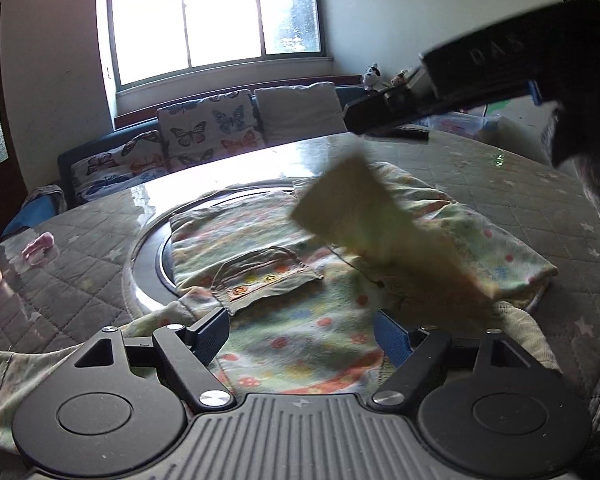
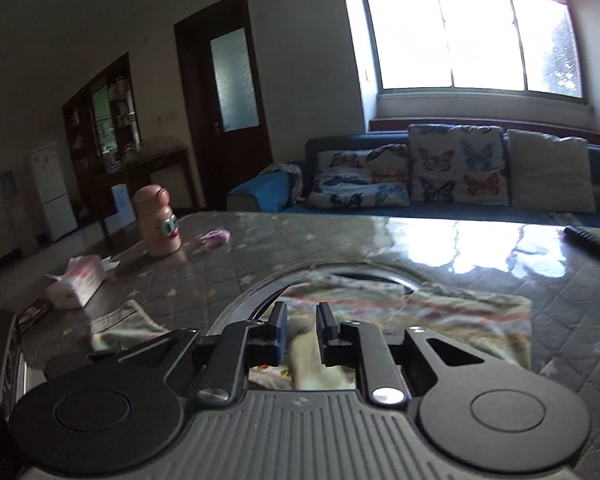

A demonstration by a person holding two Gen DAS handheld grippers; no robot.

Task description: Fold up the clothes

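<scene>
1. The left gripper has its jaws spread wide over the floral garment, and nothing is pinched between them.
2. The garment lies on the round table, spread across the dark turntable ring in the middle; a small pocket faces up at the centre of the left view.
3. At 1 o'clock in the left view a blurred pale yellow flap of cloth hangs in the air below the right gripper, which crosses the upper right corner.
4. In its own view the right gripper has its jaws narrowly apart, with pale cloth seen in the gap; whether the pads press on it I cannot tell.
5. At 9 o'clock in the right view stands a peach-coloured bottle, lid on, contents hidden.
6. Beside it, towards 8 o'clock, lies a soft pack of tissues with one sheet sticking out.
7. A small pink item lies just right of the bottle.
8. Behind the table a sofa carries butterfly cushions under the window.
</scene>
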